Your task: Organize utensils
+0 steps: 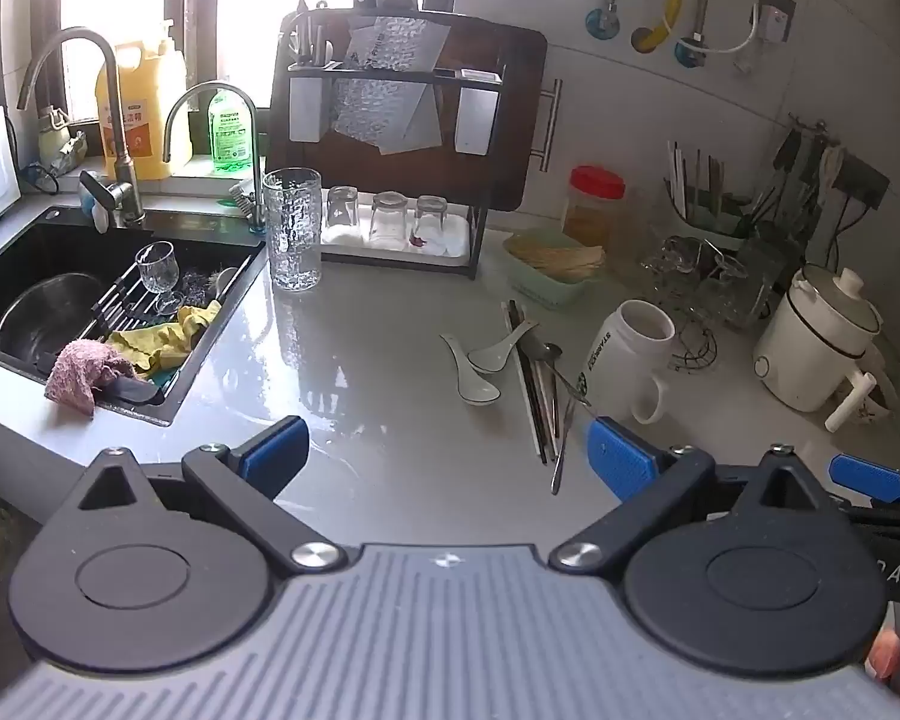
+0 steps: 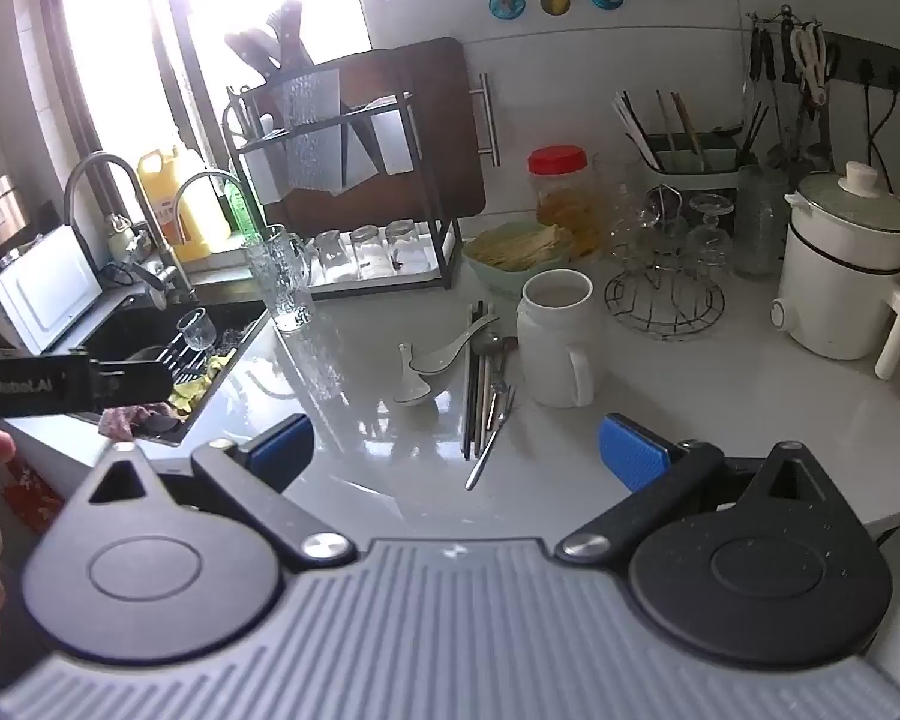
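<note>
Loose utensils lie in the middle of the pale counter: two white ceramic spoons (image 1: 477, 363) (image 2: 426, 369), a bundle of dark chopsticks (image 1: 531, 384) (image 2: 475, 384) and a metal spoon (image 1: 561, 396) (image 2: 491, 420). A white mug (image 1: 627, 354) (image 2: 555, 339) stands just right of them. A green utensil holder (image 1: 711, 210) (image 2: 687, 159) with chopsticks stands at the back right. My left gripper (image 1: 447, 456) hovers open short of the utensils. My right gripper (image 2: 456, 450) is also open, nothing between its fingers, the metal spoon's handle just ahead.
A black sink (image 1: 48, 252) with a bowl, a wine glass and cloths lies at the left. A tall glass (image 1: 293, 231), a rack with a cutting board (image 1: 408, 138), a red-lidded jar (image 1: 594, 207), a wire stand (image 2: 666, 300) and a white pot (image 2: 840, 276) ring the counter.
</note>
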`<state>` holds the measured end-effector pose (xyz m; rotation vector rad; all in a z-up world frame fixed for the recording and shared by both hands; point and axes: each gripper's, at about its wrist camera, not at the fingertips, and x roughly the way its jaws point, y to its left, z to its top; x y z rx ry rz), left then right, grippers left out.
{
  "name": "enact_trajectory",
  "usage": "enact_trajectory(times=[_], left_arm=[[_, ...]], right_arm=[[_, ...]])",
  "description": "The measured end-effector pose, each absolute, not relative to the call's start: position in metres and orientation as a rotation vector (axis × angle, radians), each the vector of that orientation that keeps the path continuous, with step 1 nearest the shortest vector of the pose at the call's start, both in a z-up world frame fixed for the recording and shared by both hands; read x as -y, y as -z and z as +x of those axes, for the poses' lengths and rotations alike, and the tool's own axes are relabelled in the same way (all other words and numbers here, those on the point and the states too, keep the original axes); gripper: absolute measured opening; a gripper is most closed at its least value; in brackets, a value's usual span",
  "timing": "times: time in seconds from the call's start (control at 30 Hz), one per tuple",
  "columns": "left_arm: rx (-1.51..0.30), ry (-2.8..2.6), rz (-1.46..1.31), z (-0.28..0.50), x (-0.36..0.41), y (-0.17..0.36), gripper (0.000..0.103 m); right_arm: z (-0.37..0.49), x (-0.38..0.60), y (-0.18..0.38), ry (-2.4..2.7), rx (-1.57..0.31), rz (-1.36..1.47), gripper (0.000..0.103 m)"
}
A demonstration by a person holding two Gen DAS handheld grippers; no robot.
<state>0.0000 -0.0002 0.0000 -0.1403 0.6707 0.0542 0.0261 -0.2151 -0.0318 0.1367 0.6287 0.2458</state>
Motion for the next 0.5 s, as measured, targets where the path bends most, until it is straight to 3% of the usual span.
enact_trajectory(times=[0.5], left_arm=[[-0.677,-0.045,-0.144,-0.007,0.011,0.000,0.101]], right_arm=[[0.014,0.223,0.031,-0.220,-0.634,0.130,0.103]])
